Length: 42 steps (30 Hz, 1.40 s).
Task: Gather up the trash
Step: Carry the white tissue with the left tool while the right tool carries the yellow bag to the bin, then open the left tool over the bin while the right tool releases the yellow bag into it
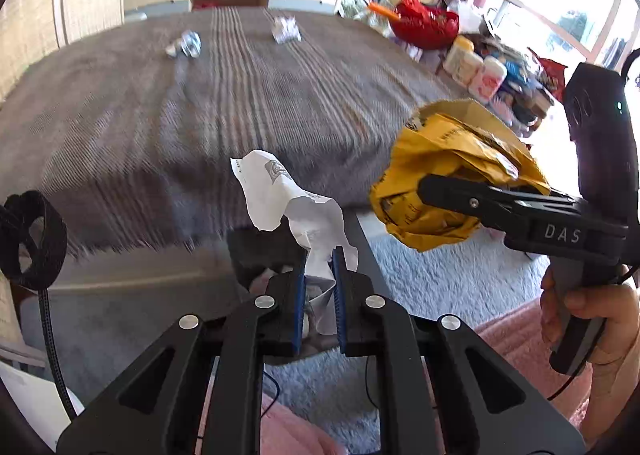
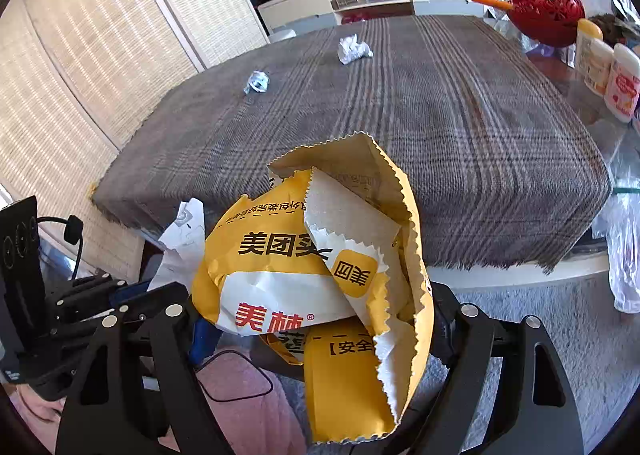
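Left wrist view: the left gripper (image 1: 319,291) has its blue-padded fingers (image 1: 299,295) pinching a crumpled white paper (image 1: 292,203), held by its lower end so the rest stands up at 12 o'clock, off the table (image 1: 140,127). At 3 o'clock the right gripper (image 1: 448,191) clamps a crumpled yellow paper bag (image 1: 448,159), with the person's hand (image 1: 580,315) on the handle.

Right wrist view: the yellow paper bag (image 2: 320,275) fills the space between the fingers of the right gripper (image 2: 316,319), which are spread wide around it and pressing on its sides (the pads themselves are hidden behind the bag). The bag's serrated mouth faces up toward 12 o'clock, probably kept that way so it can serve as the receptacle. The white paper (image 2: 180,239) sits at 9 o'clock, just beside the bag.

Still lying on the grey plaid cloth: a white paper wad (image 2: 352,49) at 12 o'clock and a small bluish wrapper (image 2: 257,81) at 11 o'clock, well apart from both grippers.

Judgement: the paper is positioned for dropping into the bag; two pieces are not yet collected.
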Each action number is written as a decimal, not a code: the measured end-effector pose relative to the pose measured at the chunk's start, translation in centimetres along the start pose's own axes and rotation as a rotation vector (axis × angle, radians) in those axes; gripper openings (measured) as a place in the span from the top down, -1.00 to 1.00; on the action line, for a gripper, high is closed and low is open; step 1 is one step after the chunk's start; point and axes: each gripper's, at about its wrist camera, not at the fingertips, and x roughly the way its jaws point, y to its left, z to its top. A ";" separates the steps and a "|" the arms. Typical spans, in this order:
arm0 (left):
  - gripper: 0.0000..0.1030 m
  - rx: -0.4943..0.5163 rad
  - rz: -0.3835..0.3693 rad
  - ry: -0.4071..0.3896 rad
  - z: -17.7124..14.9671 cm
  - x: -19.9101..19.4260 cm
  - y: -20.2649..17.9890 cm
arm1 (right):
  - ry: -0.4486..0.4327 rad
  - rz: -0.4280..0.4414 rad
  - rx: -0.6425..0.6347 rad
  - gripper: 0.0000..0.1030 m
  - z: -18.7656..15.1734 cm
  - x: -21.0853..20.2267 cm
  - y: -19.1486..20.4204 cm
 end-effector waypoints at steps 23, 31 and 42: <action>0.78 -0.083 -0.012 0.214 -5.9 11.0 1.6 | 0.150 -0.075 0.104 -0.57 -5.3 8.8 -2.4; 0.78 -0.090 -0.007 0.216 -5.7 11.3 1.9 | 0.164 -0.065 0.113 -0.60 -5.0 9.8 -2.4; -0.05 -0.094 0.027 0.191 -5.5 10.4 2.5 | 0.136 -0.088 0.149 -0.93 -4.4 9.3 -3.2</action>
